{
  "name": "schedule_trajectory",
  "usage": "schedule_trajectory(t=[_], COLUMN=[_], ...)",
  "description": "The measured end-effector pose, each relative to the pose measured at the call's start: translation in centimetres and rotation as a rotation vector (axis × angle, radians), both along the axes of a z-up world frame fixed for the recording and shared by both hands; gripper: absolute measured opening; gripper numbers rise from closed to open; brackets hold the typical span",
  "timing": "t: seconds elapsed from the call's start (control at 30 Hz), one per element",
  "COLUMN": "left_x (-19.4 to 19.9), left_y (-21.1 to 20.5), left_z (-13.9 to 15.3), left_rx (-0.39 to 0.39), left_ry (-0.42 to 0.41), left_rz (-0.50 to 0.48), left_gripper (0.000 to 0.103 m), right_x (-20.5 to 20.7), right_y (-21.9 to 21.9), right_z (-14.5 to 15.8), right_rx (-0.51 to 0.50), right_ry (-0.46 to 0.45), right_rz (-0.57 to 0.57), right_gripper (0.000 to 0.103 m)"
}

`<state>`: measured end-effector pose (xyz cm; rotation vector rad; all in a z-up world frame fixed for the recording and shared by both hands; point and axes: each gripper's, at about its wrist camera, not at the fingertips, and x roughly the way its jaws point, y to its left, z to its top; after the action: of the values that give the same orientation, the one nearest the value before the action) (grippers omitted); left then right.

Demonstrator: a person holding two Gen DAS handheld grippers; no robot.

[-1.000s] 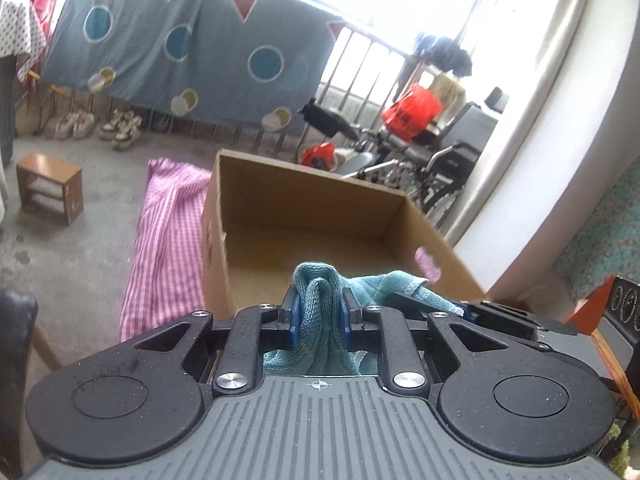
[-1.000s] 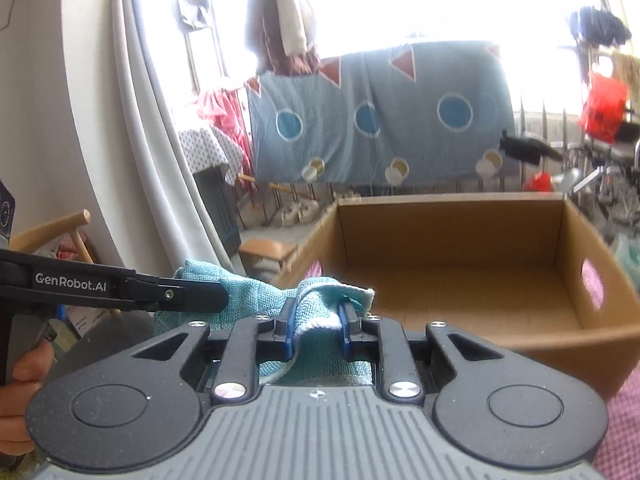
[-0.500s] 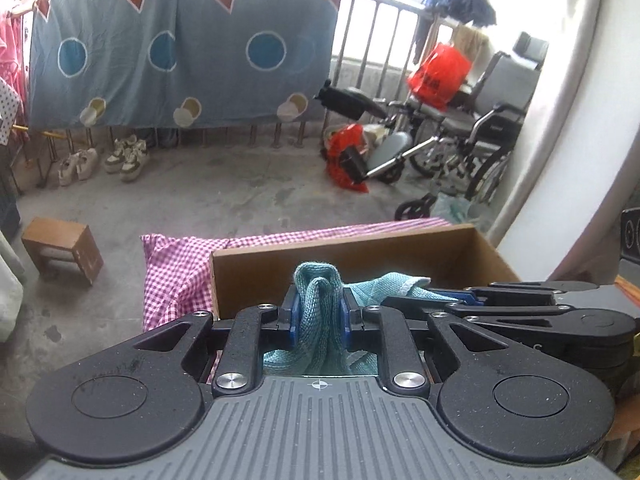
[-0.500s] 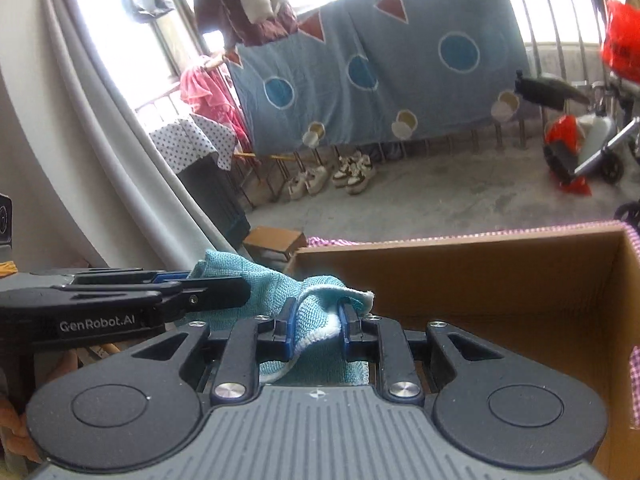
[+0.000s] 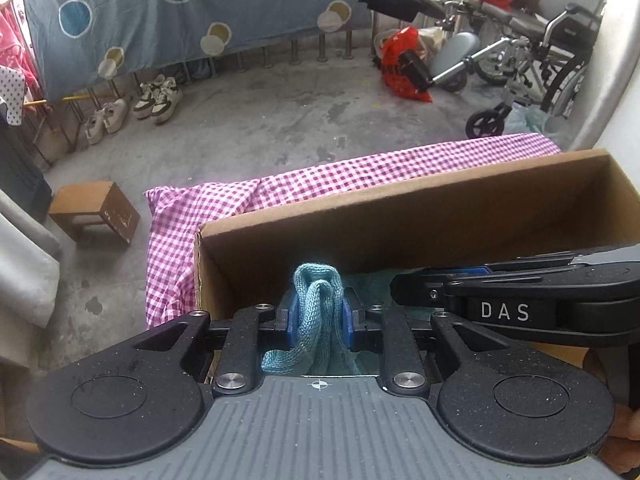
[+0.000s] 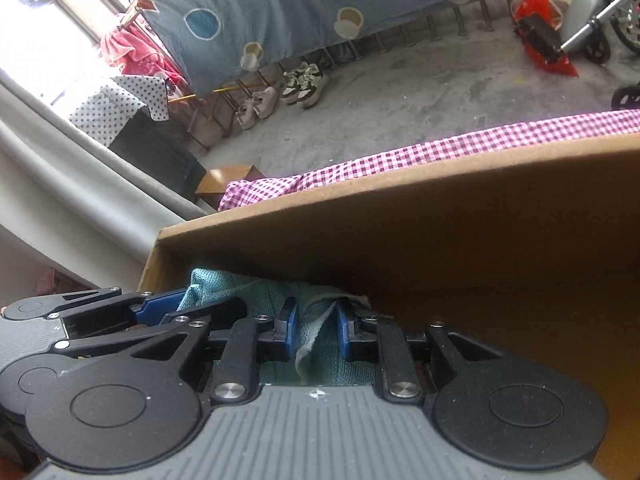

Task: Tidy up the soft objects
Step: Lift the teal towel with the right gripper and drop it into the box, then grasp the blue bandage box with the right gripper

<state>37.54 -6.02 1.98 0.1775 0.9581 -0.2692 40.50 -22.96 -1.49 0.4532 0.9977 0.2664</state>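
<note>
Right now I have the teal towel (image 5: pixel 318 312) pinched in both grippers: the left gripper (image 5: pixel 319 318) has its jaws clamped on a bunched fold of it, and the right gripper (image 6: pixel 316 330) has its jaws narrow around another edge of the same cloth. Both ends hang inside the cardboard box (image 5: pixel 400 216), low against its far wall and toward its left corner, so I judge the carry is done and the towel is about to be laid down. I cannot see the box floor beneath the cloth, so whether it touches bottom I cannot tell. No other soft item shows inside the box from here. The box sits on a pink checked cloth (image 5: pixel 248 196) that spreads beyond the box's far wall. What is left, as I read it: settle the towel, release both grips, draw clear of the box
</note>
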Motion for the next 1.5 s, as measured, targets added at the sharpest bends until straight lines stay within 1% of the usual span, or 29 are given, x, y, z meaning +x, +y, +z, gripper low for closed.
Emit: schedule_trajectory(t=[0.03,0.07,0.1,0.13,0.17,0.2,0.3,0.37,0.43,0.5,0.53,0.63,0.7,0.77,0.83,0.87,0.93,1.03,1.1,1.13,1.17,1.2,1.23,1.3,1.37,1.43,1.5], left_x=[0.0,0.0,0.1,0.1,0.0,-0.1,-0.4,-1.1,-2.1,-3.4,-4.2,-6.8,-8.8,-10.4,-12.3,-13.2,-14.8,-17.3,-18.4,-19.0,-19.5,-20.2,-20.8,-21.8,-23.1,-24.8,-25.8], left_y=[0.0,0.0,-0.1,0.0,0.2,0.5,1.1,1.6,2.3,3.1,3.6,5.3,6.7,8.1,9.4,10.0,11.1,13.2,14.1,14.6,14.9,15.3,15.5,15.4,15.6,15.4,15.0], left_z=[0.0,0.0,0.2,0.4,0.7,1.0,2.5,3.9,5.3,6.9,7.8,10.0,11.2,11.9,12.3,12.3,12.1,11.0,10.4,9.8,9.4,8.9,8.4,7.5,6.5,5.3,4.0], left_rx=[0.005,0.012,0.021,0.024,0.016,-0.009,-0.069,-0.115,-0.156,-0.198,-0.221,-0.268,-0.299,-0.321,-0.326,-0.329,-0.336,-0.362,-0.380,-0.391,-0.397,-0.401,-0.405,-0.416,-0.439,-0.465,-0.481], left_ry=[0.003,0.003,0.002,-0.003,-0.014,-0.021,-0.040,-0.063,-0.093,-0.121,-0.138,-0.203,-0.231,-0.240,-0.242,-0.241,-0.233,-0.212,-0.183,-0.163,-0.152,-0.147,-0.149,-0.155,-0.176,-0.196,-0.182], left_rz=[0.004,0.005,0.007,0.012,0.013,0.005,0.011,0.014,0.011,0.004,0.000,-0.005,-0.003,-0.005,-0.004,-0.010,-0.015,0.009,0.021,0.022,0.025,0.028,0.027,0.026,0.026,0.013,0.006], left_gripper=[0.031,0.039,0.050,0.056,0.064,0.076,0.093,0.098,0.099,0.101,0.101,0.102,0.102,0.103,0.103,0.103,0.103,0.103,0.103,0.103,0.103,0.103,0.103,0.103,0.103,0.103,0.103], right_x=[0.2,0.3,0.5,0.6,0.7,0.7,0.5,0.5,0.3,-0.2,-0.5,-1.7,-2.7,-4.2,-5.9,-6.9,-8.9,-12.4,-14.8,-16.1,-17.3,-18.4,-19.8,-21.7,-23.6,-25.3,-26.4], right_y=[0.0,0.0,-0.1,-0.1,-0.2,-0.3,-0.6,-0.9,-1.2,-1.5,-1.6,-1.8,-1.9,-1.9,-1.9,-1.7,-1.7,-1.7,-1.8,-1.9,-1.9,-2.0,-2.0,-2.0,-2.2,-2.1,-1.7], right_z=[-0.3,-0.7,-1.0,-1.3,-1.5,-1.5,-1.4,-1.0,-0.6,0.4,1.1,3.2,4.8,6.6,8.2,9.2,10.8,13.1,14.6,15.3,15.9,16.5,16.9,17.3,17.1,16.1,14.4], right_rx=[-0.001,0.001,0.001,-0.001,-0.001,0.000,-0.022,-0.018,-0.009,-0.012,-0.025,-0.044,-0.048,-0.067,-0.085,-0.094,-0.094,-0.079,-0.058,-0.049,-0.046,-0.047,-0.050,-0.046,-0.019,0.033,0.087], right_ry=[0.008,0.014,0.022,0.033,0.039,0.040,0.035,0.044,0.062,0.045,0.028,-0.013,-0.037,-0.073,-0.108,-0.128,-0.161,-0.201,-0.231,-0.260,-0.286,-0.312,-0.336,-0.361,-0.364,-0.359,-0.329], right_rz=[-0.006,-0.010,-0.014,-0.022,-0.030,-0.031,-0.048,-0.058,-0.077,-0.093,-0.098,-0.091,-0.088,-0.079,-0.065,-0.056,-0.038,-0.008,0.007,0.017,0.020,0.023,0.024,0.030,0.029,0.044,0.051], right_gripper=[0.022,0.022,0.022,0.022,0.022,0.021,0.024,0.025,0.032,0.057,0.059,0.059,0.059,0.059,0.060,0.063,0.065,0.065,0.070,0.072,0.076,0.078,0.078,0.078,0.078,0.078,0.078])
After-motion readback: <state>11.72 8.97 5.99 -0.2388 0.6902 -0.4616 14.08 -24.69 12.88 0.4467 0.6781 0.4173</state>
